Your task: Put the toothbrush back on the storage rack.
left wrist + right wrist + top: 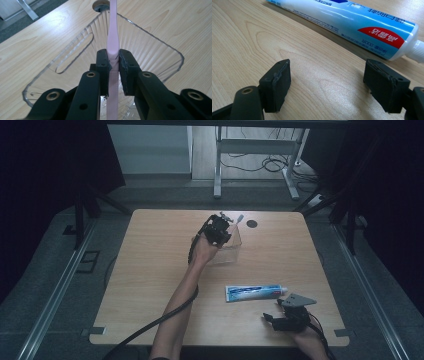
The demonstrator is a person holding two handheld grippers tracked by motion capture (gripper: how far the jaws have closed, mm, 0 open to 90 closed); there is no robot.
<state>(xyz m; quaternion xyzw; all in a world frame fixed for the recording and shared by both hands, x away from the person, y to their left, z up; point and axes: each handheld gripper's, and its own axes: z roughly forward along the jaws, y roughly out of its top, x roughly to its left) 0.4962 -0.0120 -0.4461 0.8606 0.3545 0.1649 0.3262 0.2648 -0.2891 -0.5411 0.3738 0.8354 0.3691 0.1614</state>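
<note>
The pale wood-grain desk (150,270) spreads flat beneath me. Toward its far side stands a clear ribbed plastic holder (160,57) with rounded corners and a slot in one wall. Near me lies a smooth, glossy blue-and-white toothpaste tube (352,22), just beyond my right tongs (327,83), whose matte black pads gape apart over bare wood. My left tongs (113,67) pinch a slim, pale pink toothbrush handle (112,32), which stands inside the holder.
</note>
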